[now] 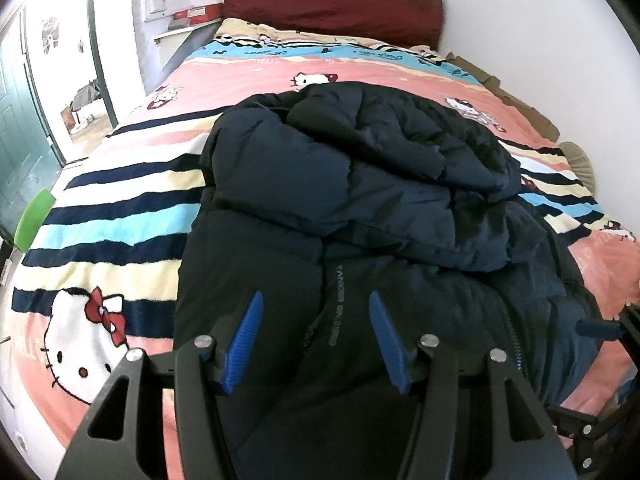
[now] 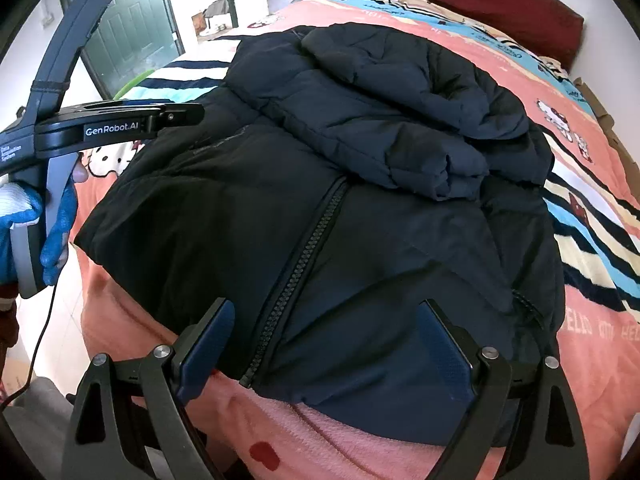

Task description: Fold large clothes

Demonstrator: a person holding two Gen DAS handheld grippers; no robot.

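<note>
Seen first through the left wrist camera, a dark navy puffer jacket [image 1: 360, 208] lies on a bed covered with a pink cartoon-cat blanket [image 1: 120, 208] with navy, cream and light-blue stripes; its sleeves are folded in over the upper body, where dark folds are hard to separate. The left gripper [image 1: 316, 340] is held over the jacket's near part with its blue pads parted about halfway, and nothing is pinched between them, though whether the tips touch the cloth cannot be told. Grey lettering on the chest is too small to read. At the right edge only part of the right gripper [image 1: 600, 330] shows. A dark red headboard [image 1: 332, 4] and a green door [image 1: 16, 128] are seen beyond. Through the right wrist camera the jacket's zip [image 2: 296, 276] and its lower hem at the bed's near edge are shown, which the other view cuts off. The right gripper [image 2: 326, 344] is spread wide astride the hem, gripping nothing. The left gripper [image 2: 176, 116] appears side-on at the left, its tips hidden against the jacket, held by a hand in a blue-and-white glove [image 2: 56, 220].
</note>
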